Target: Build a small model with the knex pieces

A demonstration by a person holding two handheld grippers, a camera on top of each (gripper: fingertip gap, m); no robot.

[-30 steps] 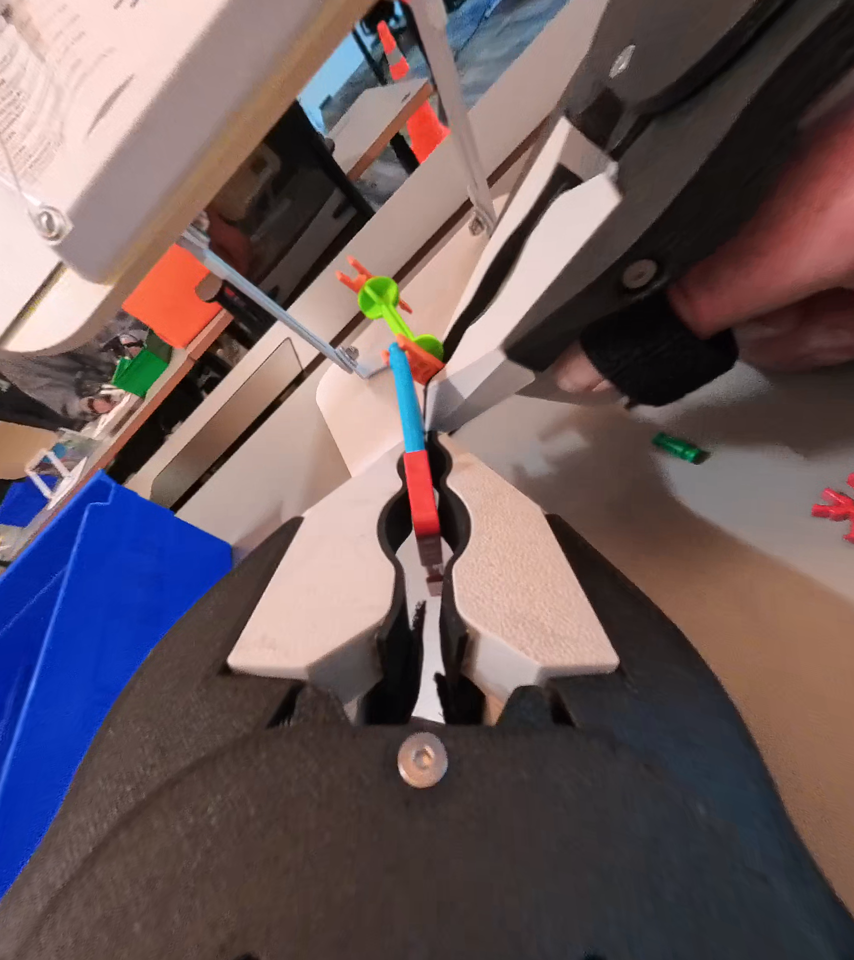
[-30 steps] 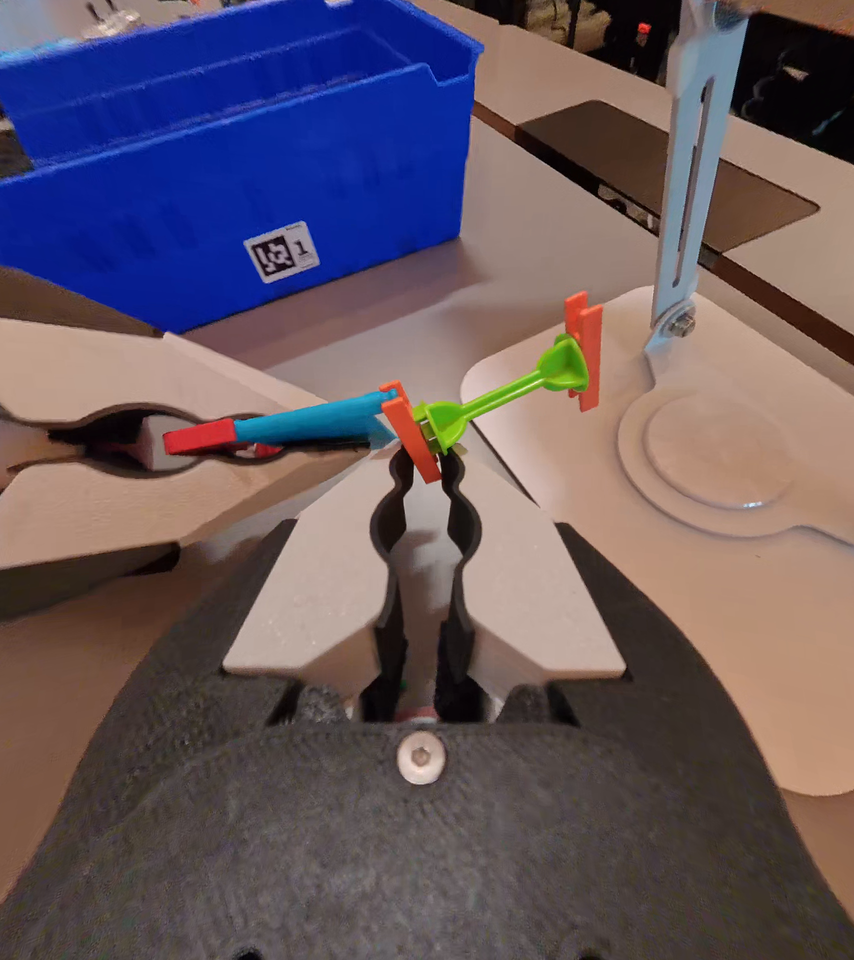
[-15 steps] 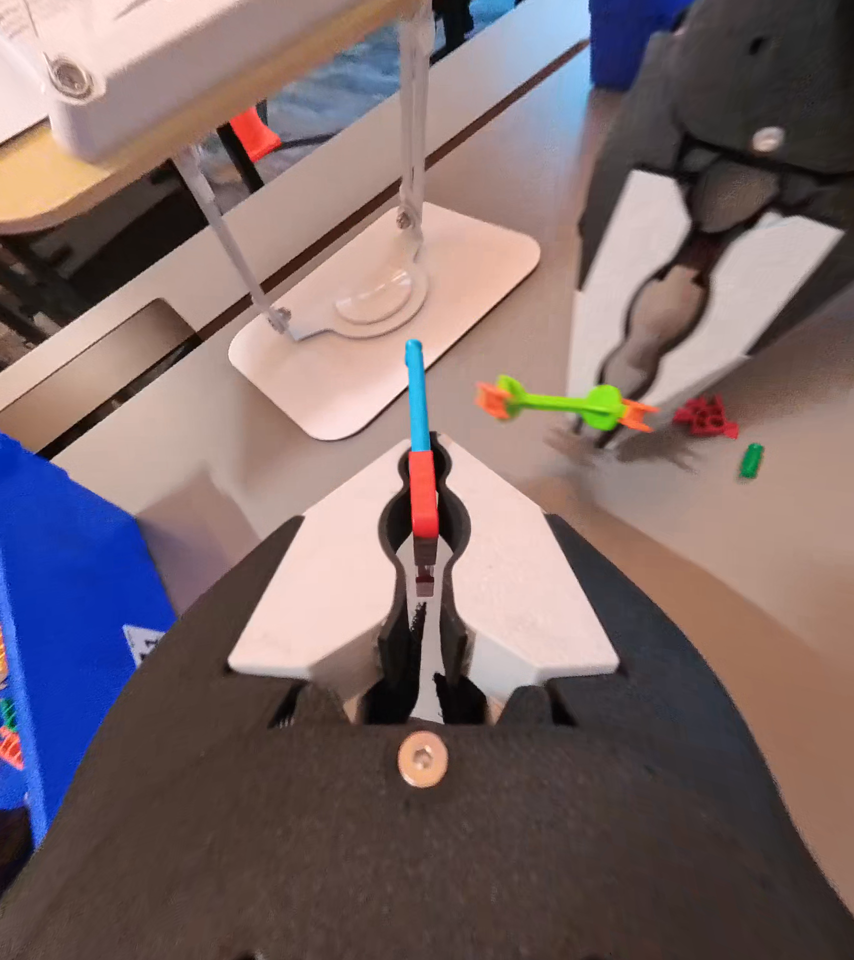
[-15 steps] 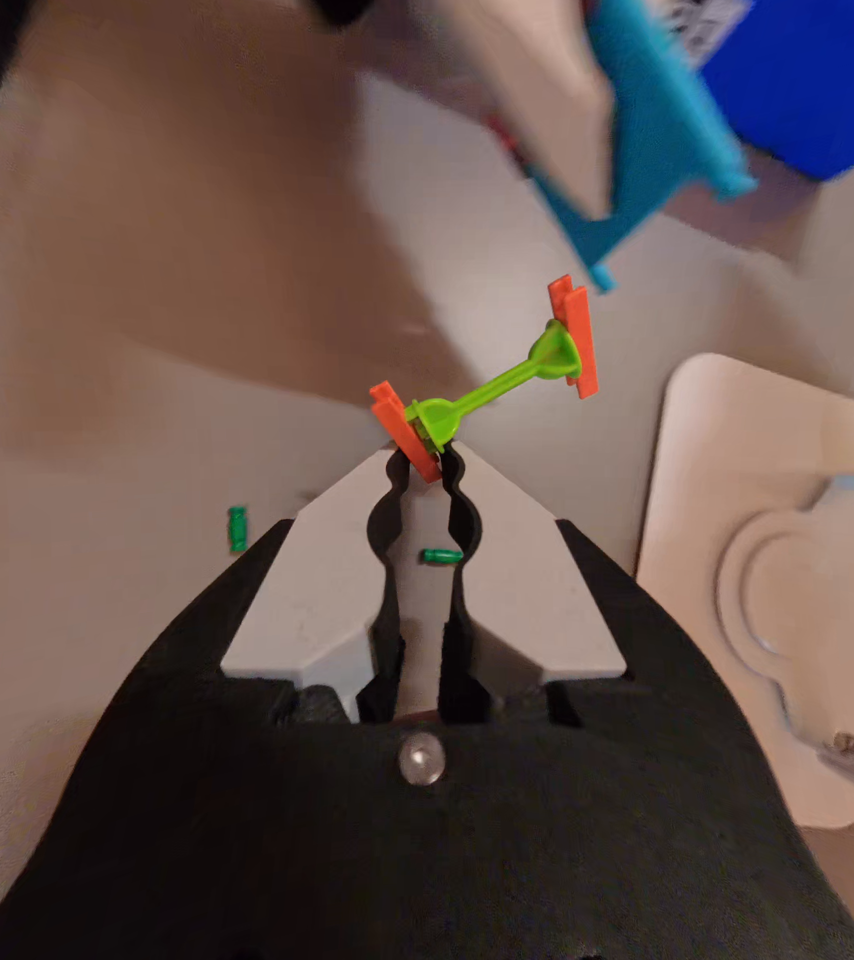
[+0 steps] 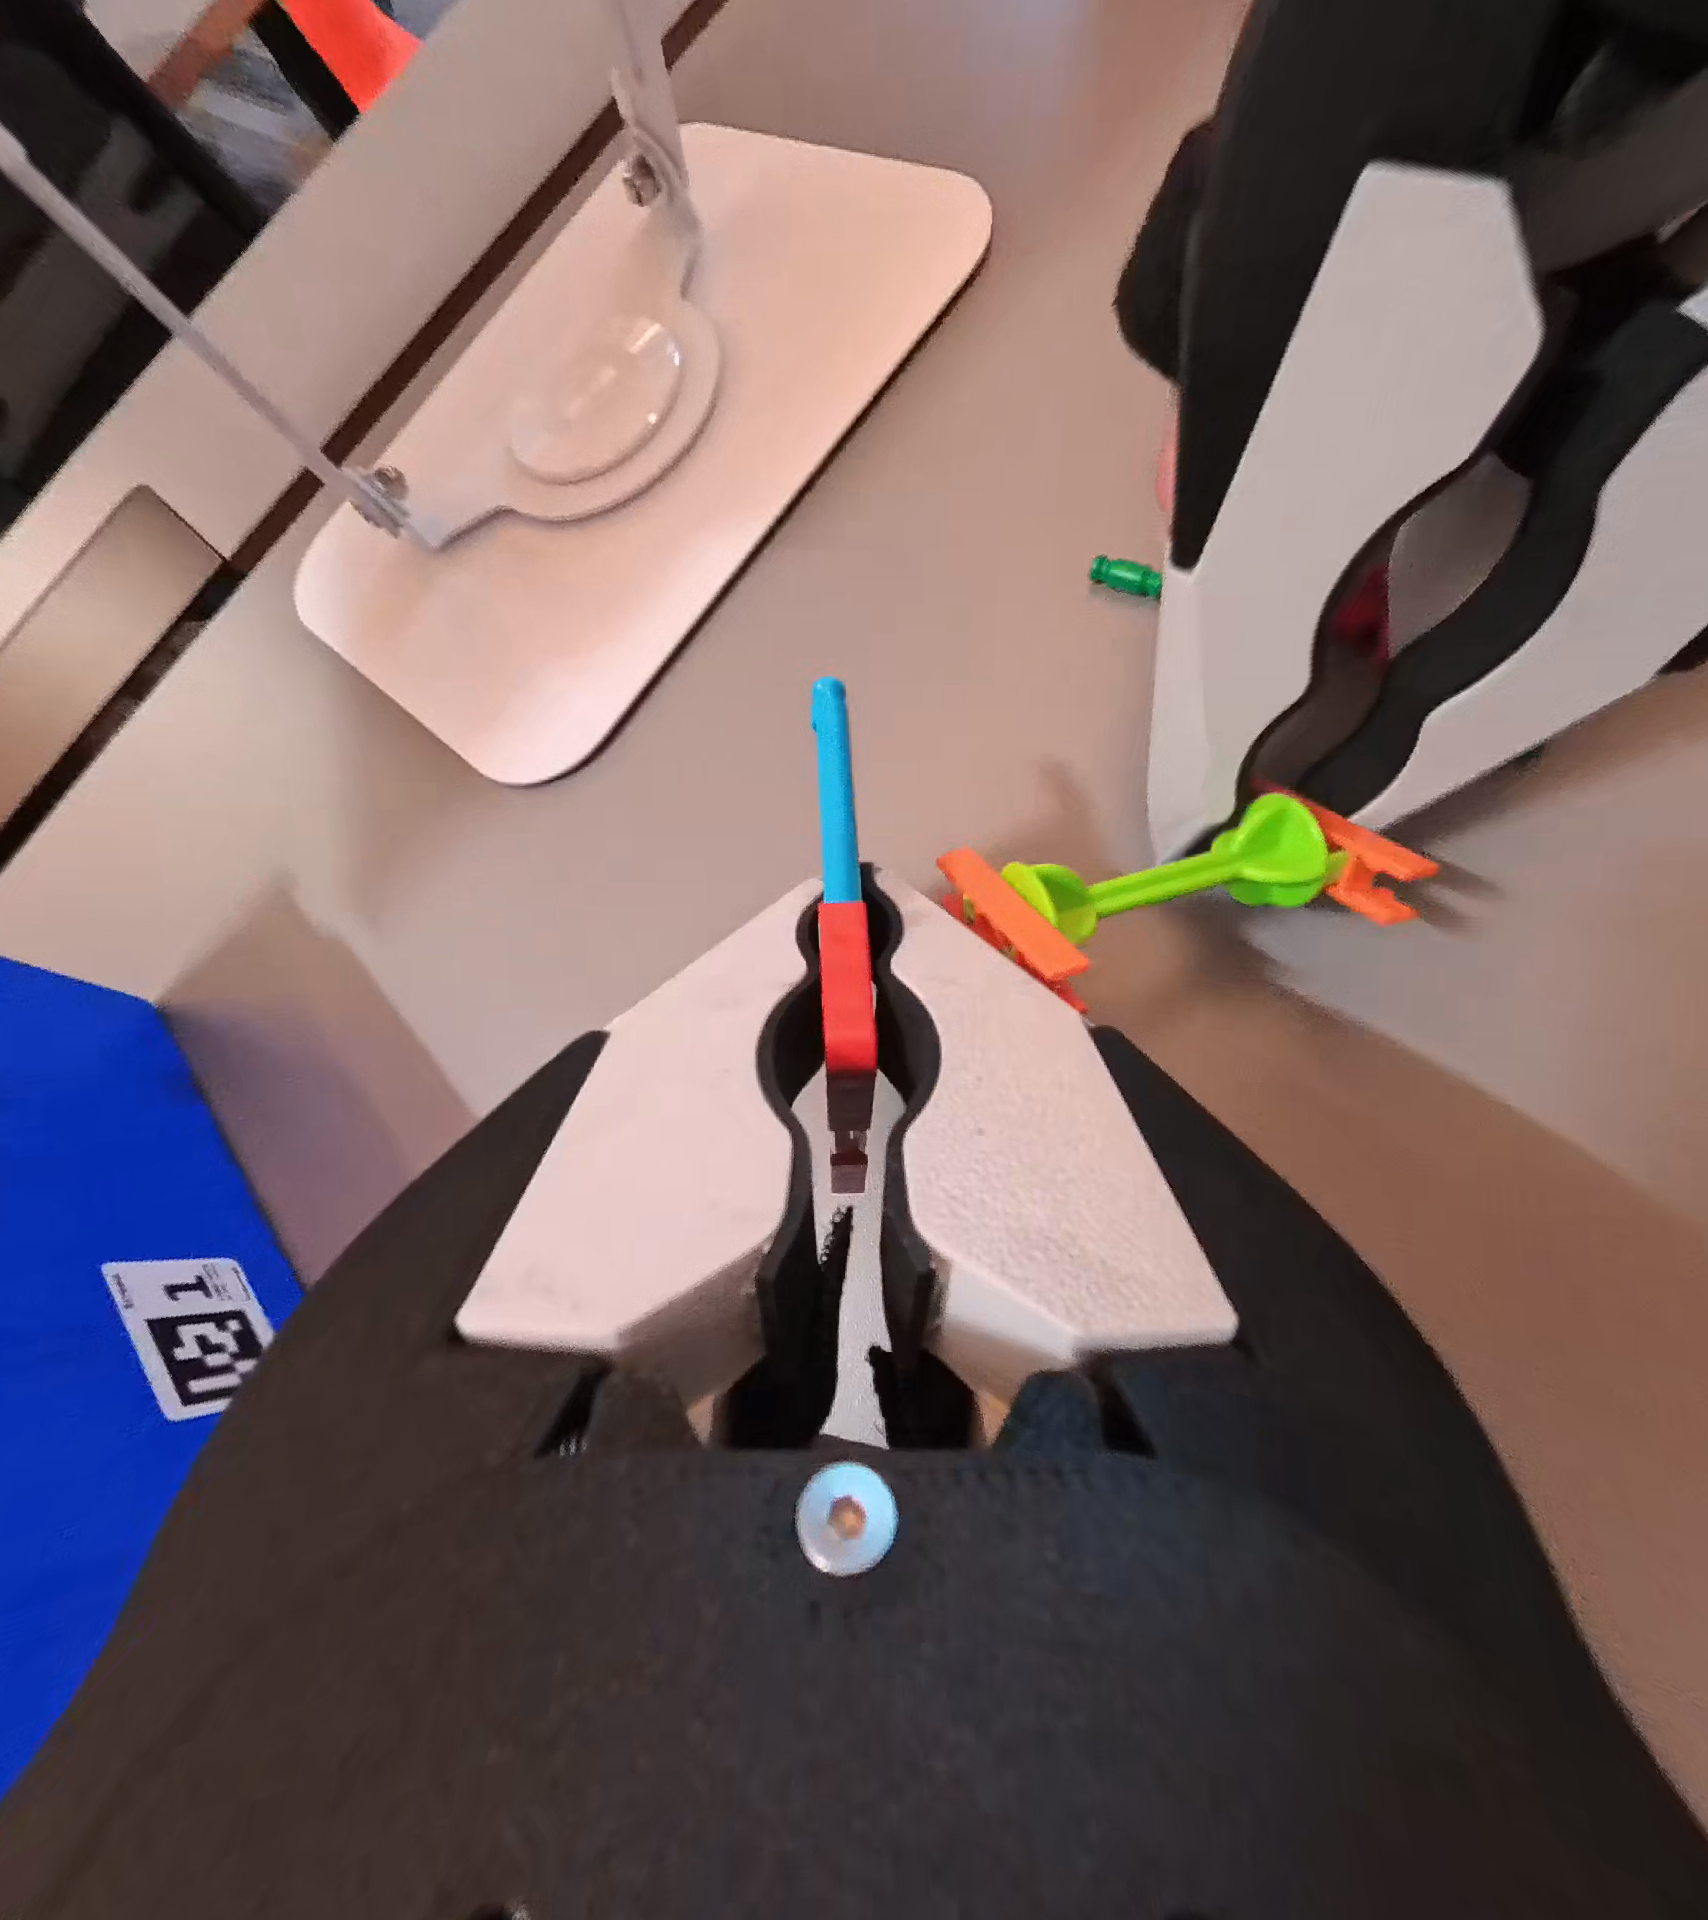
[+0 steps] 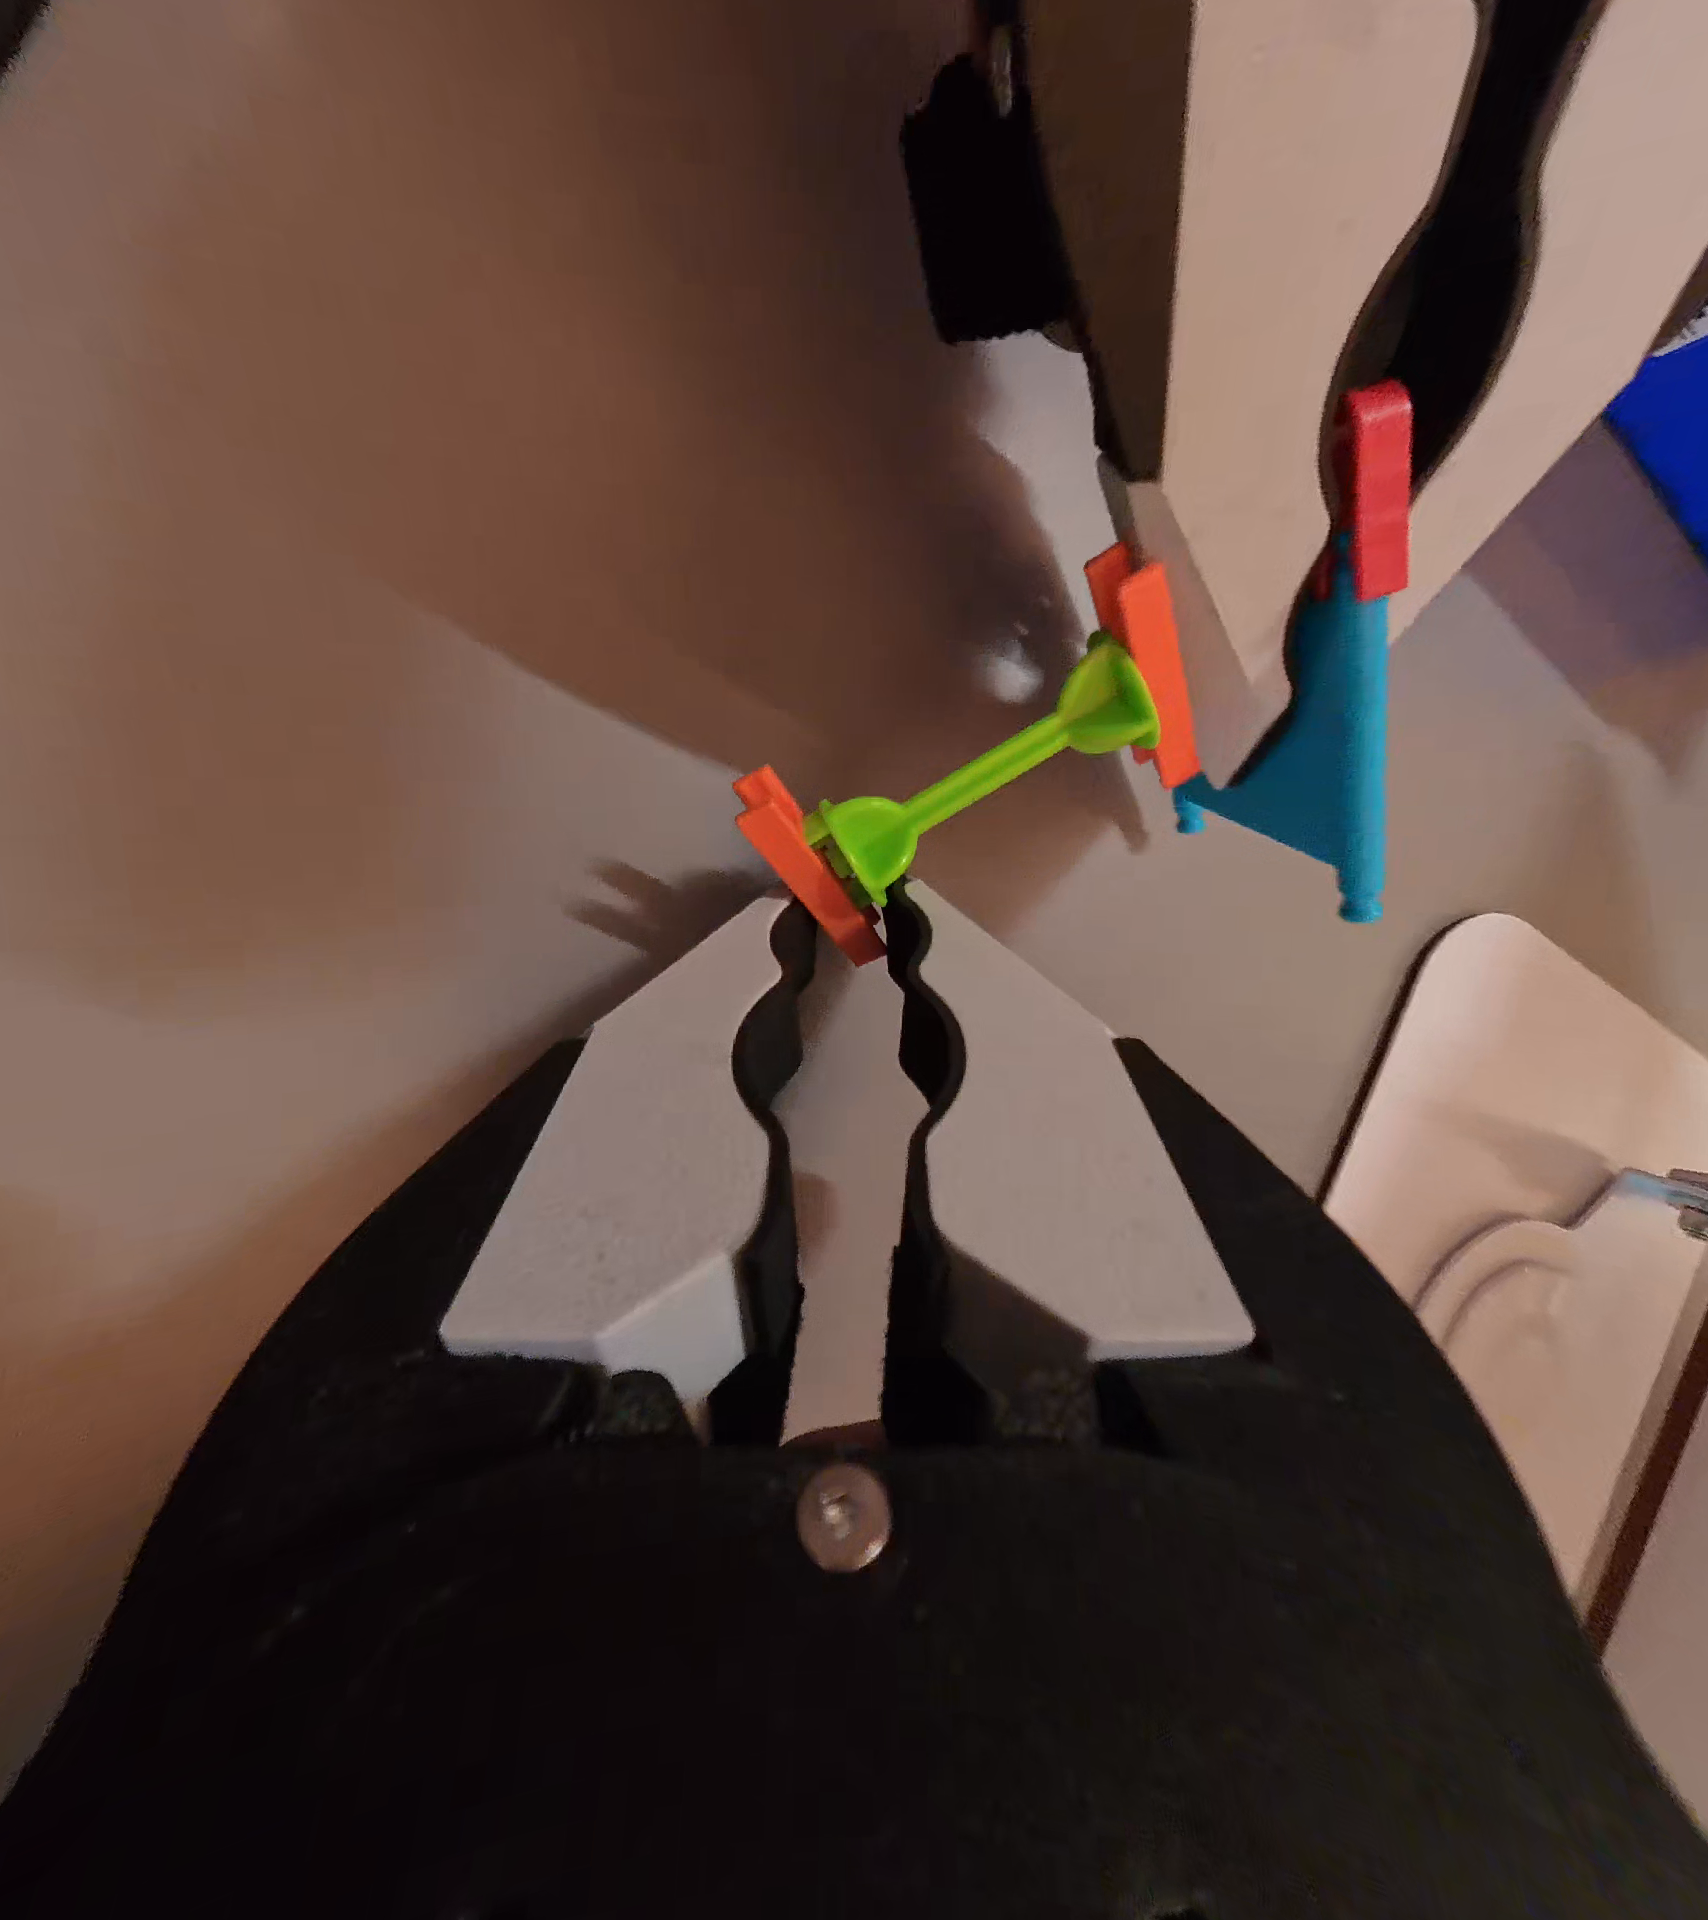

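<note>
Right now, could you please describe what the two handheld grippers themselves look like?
Both look alike. The left gripper has a rough-textured matt black body with a silver screw at its centre, and two pale, off-white wedge-shaped fingers whose inner edges carry wavy black lining. The right gripper matches it: black grainy body, central screw, pale fingers, scalloped black inner edges. No cables show.
</note>
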